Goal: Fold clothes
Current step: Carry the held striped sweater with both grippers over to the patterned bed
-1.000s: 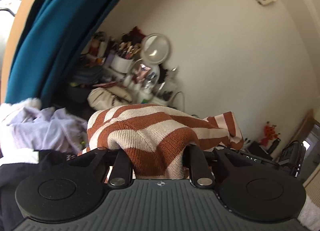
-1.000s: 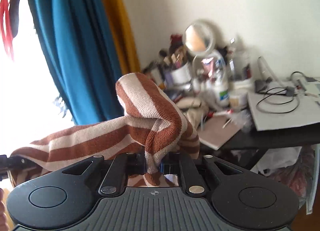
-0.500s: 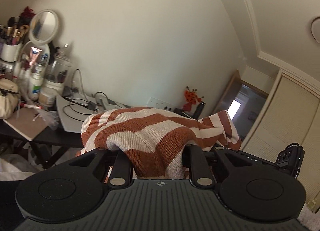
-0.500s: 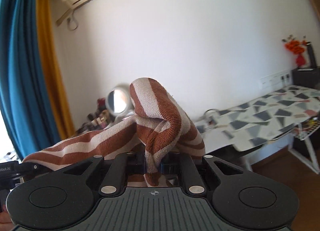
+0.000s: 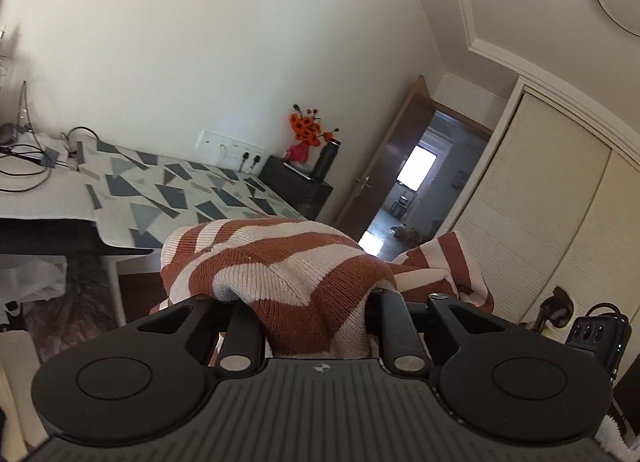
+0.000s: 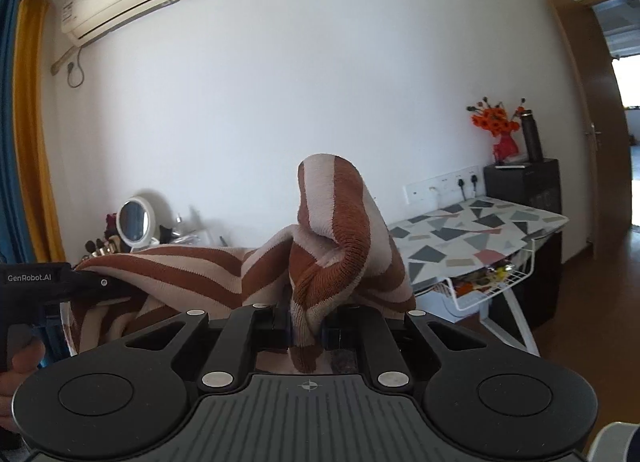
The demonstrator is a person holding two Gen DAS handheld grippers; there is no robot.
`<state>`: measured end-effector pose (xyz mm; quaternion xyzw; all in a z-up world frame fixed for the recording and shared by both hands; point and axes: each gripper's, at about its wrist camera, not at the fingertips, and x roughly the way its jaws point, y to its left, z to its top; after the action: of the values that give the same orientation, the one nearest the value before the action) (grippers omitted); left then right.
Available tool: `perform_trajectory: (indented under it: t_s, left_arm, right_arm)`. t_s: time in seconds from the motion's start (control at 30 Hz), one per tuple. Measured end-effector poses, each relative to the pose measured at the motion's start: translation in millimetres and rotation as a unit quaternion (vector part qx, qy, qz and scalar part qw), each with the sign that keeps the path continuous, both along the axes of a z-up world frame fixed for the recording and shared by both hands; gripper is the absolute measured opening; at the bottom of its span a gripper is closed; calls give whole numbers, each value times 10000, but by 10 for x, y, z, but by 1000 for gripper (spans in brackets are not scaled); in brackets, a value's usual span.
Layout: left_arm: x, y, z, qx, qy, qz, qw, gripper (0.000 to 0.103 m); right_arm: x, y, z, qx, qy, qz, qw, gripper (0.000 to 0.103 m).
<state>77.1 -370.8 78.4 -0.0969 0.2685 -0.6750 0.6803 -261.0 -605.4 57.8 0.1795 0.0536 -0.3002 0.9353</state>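
A knitted garment with rust-brown and cream stripes (image 5: 280, 262) is held up in the air between both grippers. My left gripper (image 5: 316, 302) is shut on a bunched fold of it, and the cloth drapes over and hides the fingertips. My right gripper (image 6: 306, 326) is shut on another fold of the striped garment (image 6: 336, 229), which stands up in a hump above the jaws. The cloth stretches to the left toward the other gripper's black body (image 6: 60, 286), held by a person's hand (image 6: 20, 358).
An ironing board with a grey triangle-patterned cover (image 6: 480, 229) stands ahead right, a wire basket (image 6: 492, 282) under it. A cluttered desk with a round mirror (image 6: 134, 219) lies left. A black cabinet with orange flowers (image 6: 496, 121), an open door (image 5: 416, 181) and a wardrobe (image 5: 560, 221) are on the right.
Both grippers have swung to the right with the garment still held; the curtains and cluttered desk slid out left, and the ironing board, door and wardrobe came into view.
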Motion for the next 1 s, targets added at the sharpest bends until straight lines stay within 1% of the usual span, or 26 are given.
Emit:
perform_trajectory:
  t_s: [0.13, 0.3, 0.4, 0.47, 0.53, 0.6, 0.73, 0.87, 1.0]
  left_arm:
    - [-192, -419, -62, -55, 62, -451, 9989, 19]
    - [-432, -943, -140, -123, 138, -1013, 9947, 19]
    - [-576, -1257, -186, -163, 184, -1349, 9906, 19]
    - [-566, -1491, -245, -144, 269, -1494, 9883, 19]
    - [-492, -1694, -285, -169, 307, -1563, 9871, 19]
    - [-324, -1902, -313, -259, 297, -1557, 9870, 19]
    - [174, -2309, -313, -429, 275, -1366, 9893, 19]
    - [830, -2677, -182, -647, 236, -1022, 9924, 19]
    - [1451, -2894, 40, -1097, -109, -647, 9918, 19]
  right_arm:
    - [-517, -190, 47, -147, -80, -488, 9987, 11]
    - [-1001, -396, 1, -195, -222, -1158, 9928, 11]
    - [-1156, -600, -38, -145, -136, -1416, 9897, 11]
    - [-1206, -768, -62, -117, -84, -1550, 9878, 11]
    - [-1160, -980, -89, -75, -105, -1645, 9863, 11]
    - [-1007, -1234, -117, -56, -161, -1675, 9857, 11]
    - [-345, -1872, -75, -271, -219, -1544, 9874, 11]
    - [495, -2717, 95, -423, -280, -1162, 9919, 11]
    - [1369, -3499, 320, -652, -506, -686, 9942, 11]
